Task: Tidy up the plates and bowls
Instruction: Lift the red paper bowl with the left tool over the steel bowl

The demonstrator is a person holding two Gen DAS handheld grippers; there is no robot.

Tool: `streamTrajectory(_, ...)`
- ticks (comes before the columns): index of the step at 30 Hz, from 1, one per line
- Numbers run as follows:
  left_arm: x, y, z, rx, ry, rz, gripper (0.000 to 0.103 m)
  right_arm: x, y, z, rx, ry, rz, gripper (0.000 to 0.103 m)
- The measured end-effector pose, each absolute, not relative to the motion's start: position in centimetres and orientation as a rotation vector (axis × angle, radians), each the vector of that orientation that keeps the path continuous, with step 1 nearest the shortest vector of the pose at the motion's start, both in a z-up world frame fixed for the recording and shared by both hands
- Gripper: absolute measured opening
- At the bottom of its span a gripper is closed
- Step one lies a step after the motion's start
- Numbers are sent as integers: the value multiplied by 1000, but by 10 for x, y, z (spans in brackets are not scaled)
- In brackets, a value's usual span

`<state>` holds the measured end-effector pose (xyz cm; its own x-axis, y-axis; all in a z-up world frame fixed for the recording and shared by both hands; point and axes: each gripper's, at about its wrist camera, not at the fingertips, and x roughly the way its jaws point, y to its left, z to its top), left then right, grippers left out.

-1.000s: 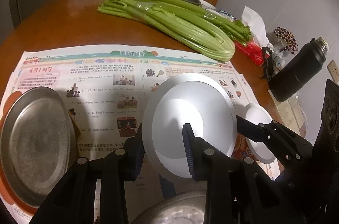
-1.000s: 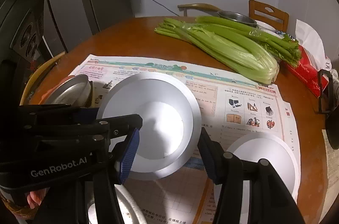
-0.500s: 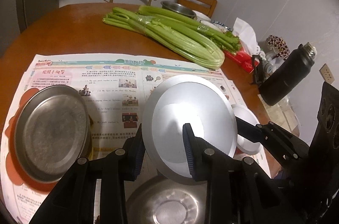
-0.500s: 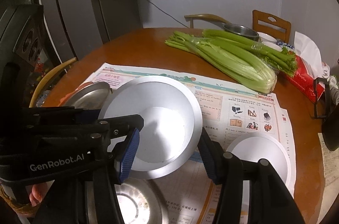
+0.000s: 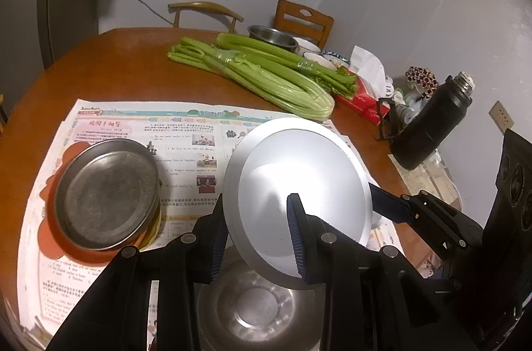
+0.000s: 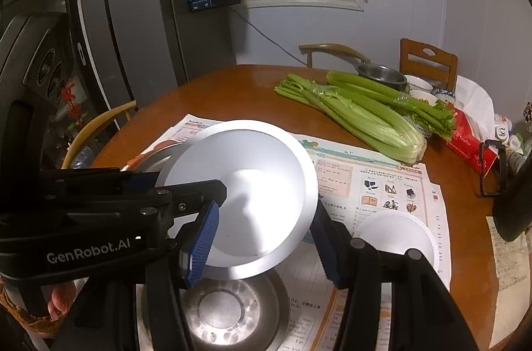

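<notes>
A white deep plate [image 5: 299,181] hangs tilted above the table, carried by both grippers. My left gripper [image 5: 256,241] is shut on its near rim, one blue pad inside the plate and one under it. My right gripper [image 6: 264,243] is shut on the white plate [image 6: 246,184] from the other side; its black arm [image 5: 422,214] reaches in at the right of the left wrist view. Directly below the plate sits a steel bowl [image 6: 219,314]. A steel plate [image 5: 106,194] rests on an orange mat to the left. A small white bowl [image 6: 395,234] stands to the right.
Printed paper sheets [image 5: 139,131] cover the near part of the round wooden table [image 5: 99,68]. Celery bunches [image 5: 266,75], a steel bowl [image 5: 272,37] and small bowls lie at the back. A black flask [image 5: 432,125] and a red tissue box [image 5: 362,105] stand at the right. Chairs ring the table.
Both grippers have risen and drawn back with the white plate held between them. The table looks farther below, and the steel bowl under the plate has come into full view.
</notes>
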<state>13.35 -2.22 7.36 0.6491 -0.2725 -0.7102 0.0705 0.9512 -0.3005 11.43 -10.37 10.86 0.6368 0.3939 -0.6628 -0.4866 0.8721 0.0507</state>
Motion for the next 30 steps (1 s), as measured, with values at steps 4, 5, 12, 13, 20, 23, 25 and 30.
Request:
streamTrajectory(4, 122, -25, 81, -249, 831, -197, 34, 102, -107, 115, -135, 706, 509, 56)
streamTrajectory(5, 119, -25, 82, -249, 827, -197, 34, 100, -108, 116, -134, 703, 510, 56)
streamTrajectory(12, 98, -31, 85, -244, 823, -198, 34, 84, -116, 118, -128, 700, 525, 56)
streamTrajectory(13, 97, -32, 85, -244, 824, -199, 34, 82, -117, 117, -125, 701, 526, 56)
streamTrajectory(20, 86, -36, 77, -249, 842, -208, 34, 71, -121, 111, -125, 717, 534, 56)
streamTrajectory(23, 83, -37, 69, -252, 859, -213, 34, 68, -122, 105, -124, 734, 538, 56)
streamTrajectory(25, 84, -36, 64, -255, 873, -217, 34, 67, -123, 99, -120, 749, 541, 56)
streamTrajectory(30, 82, -35, 48, -261, 904, -210, 34, 67, -123, 86, -115, 782, 550, 56)
